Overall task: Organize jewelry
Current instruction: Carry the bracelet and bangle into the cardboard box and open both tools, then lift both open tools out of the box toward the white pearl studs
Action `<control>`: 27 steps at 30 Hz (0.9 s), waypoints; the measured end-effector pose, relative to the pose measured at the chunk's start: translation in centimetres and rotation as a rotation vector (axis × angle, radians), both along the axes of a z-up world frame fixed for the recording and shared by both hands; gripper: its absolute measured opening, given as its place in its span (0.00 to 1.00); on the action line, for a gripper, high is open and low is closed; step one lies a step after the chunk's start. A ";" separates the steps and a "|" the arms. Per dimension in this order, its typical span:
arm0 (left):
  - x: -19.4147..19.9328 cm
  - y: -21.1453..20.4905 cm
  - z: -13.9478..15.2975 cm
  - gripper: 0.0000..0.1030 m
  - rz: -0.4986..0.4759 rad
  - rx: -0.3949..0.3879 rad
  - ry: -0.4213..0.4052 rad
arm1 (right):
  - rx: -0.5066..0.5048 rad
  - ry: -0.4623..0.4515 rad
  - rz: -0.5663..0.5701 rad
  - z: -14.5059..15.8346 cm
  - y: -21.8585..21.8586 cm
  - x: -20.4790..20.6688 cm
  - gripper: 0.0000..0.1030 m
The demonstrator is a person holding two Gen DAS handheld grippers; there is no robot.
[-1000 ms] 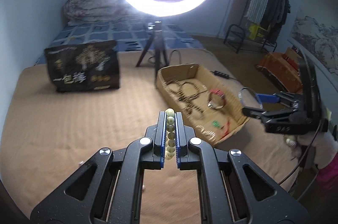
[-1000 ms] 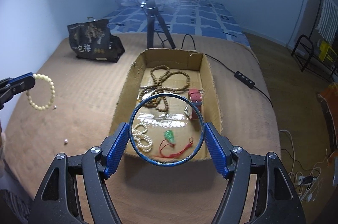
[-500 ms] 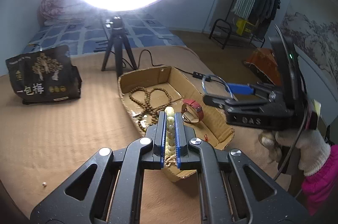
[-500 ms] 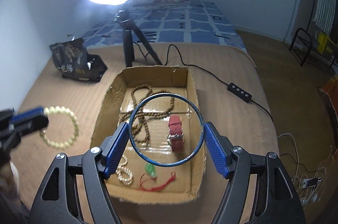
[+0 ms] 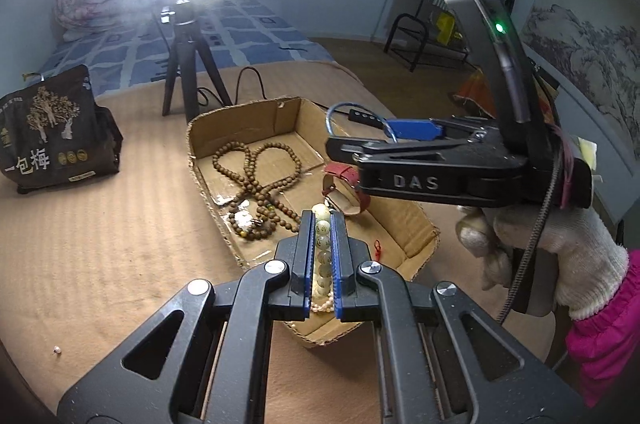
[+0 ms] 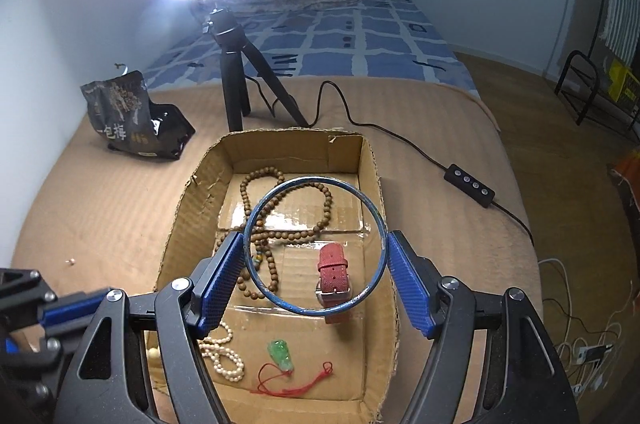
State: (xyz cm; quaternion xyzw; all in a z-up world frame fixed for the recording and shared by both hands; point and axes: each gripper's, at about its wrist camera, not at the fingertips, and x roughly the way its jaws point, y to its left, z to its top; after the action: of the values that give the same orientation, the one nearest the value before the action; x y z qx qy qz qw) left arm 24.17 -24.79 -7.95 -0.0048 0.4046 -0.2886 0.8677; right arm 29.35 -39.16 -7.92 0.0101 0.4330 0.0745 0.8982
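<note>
Squarely between right tongs (image 6: 316,266): bangle (image 6: 316,246)

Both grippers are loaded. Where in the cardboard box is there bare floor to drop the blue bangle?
Bare cardboard box floor lies along the right wall, beyond the red watch, and in the near right corner past the green pendant. The left side is crowded: wooden bead necklace, then pearl strand. The right gripper holds the blue bangle above the watch.

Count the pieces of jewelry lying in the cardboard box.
4: brown bead strand at the back, red watch mid-right, pale bead strand front-left, green pendant front-centre. The fingers may hide more.
</note>
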 end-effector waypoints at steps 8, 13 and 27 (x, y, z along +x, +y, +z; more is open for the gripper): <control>-0.5 -0.4 0.1 0.32 -0.006 0.003 -0.002 | 0.010 -0.010 -0.015 0.3 -0.4 0.1 0.77; -0.7 -0.3 0.0 0.32 -0.004 0.018 -0.003 | 0.034 -0.012 -0.016 0.5 -0.8 -0.2 0.78; -1.8 1.4 1.3 0.32 0.021 0.018 -0.012 | 0.036 -0.052 -0.046 2.5 -1.1 -2.4 0.78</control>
State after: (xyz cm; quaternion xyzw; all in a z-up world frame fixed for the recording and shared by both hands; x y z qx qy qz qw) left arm 22.36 -23.40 -6.67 0.0005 0.4019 -0.2760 0.8731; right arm 26.91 -40.23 -5.43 0.0342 0.4080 0.0618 0.9103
